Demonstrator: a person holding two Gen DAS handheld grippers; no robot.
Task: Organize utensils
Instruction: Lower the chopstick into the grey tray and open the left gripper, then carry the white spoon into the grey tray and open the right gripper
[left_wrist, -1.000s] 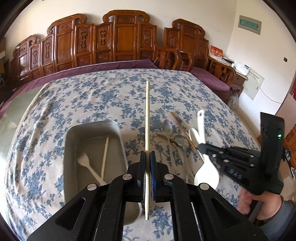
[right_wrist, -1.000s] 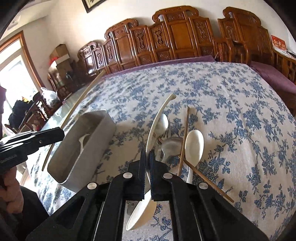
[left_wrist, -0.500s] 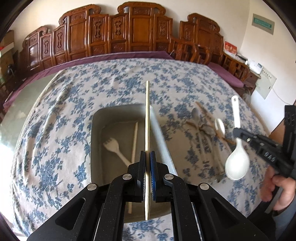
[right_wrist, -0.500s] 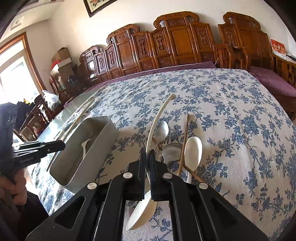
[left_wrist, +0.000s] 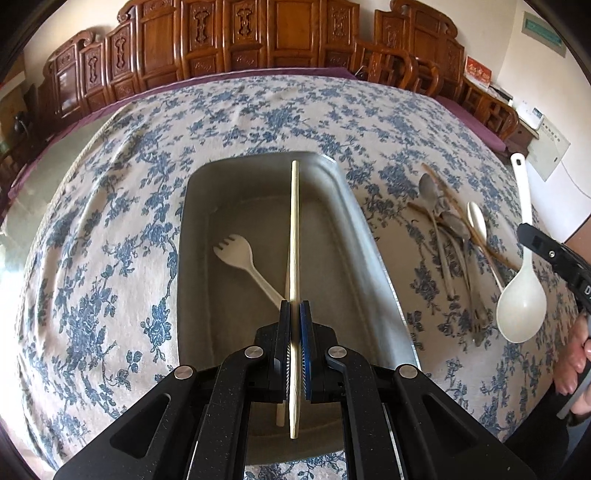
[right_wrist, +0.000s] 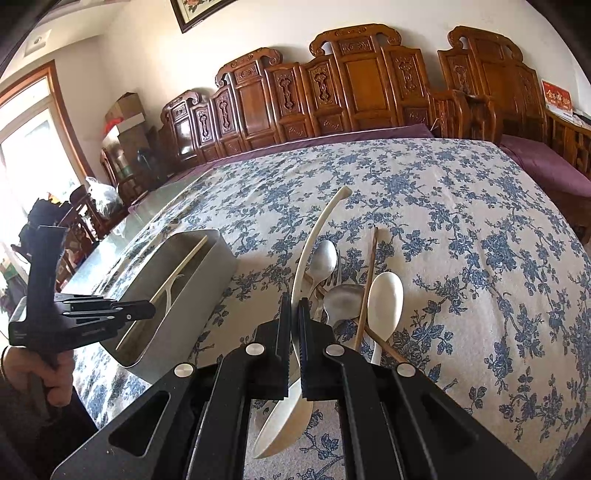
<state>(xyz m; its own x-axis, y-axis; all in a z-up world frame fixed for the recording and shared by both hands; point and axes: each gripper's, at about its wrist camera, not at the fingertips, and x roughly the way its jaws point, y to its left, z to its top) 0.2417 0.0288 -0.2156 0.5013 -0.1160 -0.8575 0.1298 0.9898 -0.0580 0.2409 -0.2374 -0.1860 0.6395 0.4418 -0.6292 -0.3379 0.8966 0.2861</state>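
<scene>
Two grippers aloft | left gripper (left_wrist: 294, 325) jaws clamp chopstick (left_wrist: 294, 229) above tray (left_wrist: 354, 229) | right gripper (right_wrist: 292, 317) jaws clamp ladle (right_wrist: 306, 258)

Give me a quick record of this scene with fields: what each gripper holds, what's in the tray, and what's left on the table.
left gripper: shut on a chopstick, held above the metal tray
right gripper: shut on a large white spoon, held off the table
tray contents: white spork, one chopstick
left on tablecloth: metal spoons, small white spoon, brown chopsticks, piled together right of the tray
</scene>
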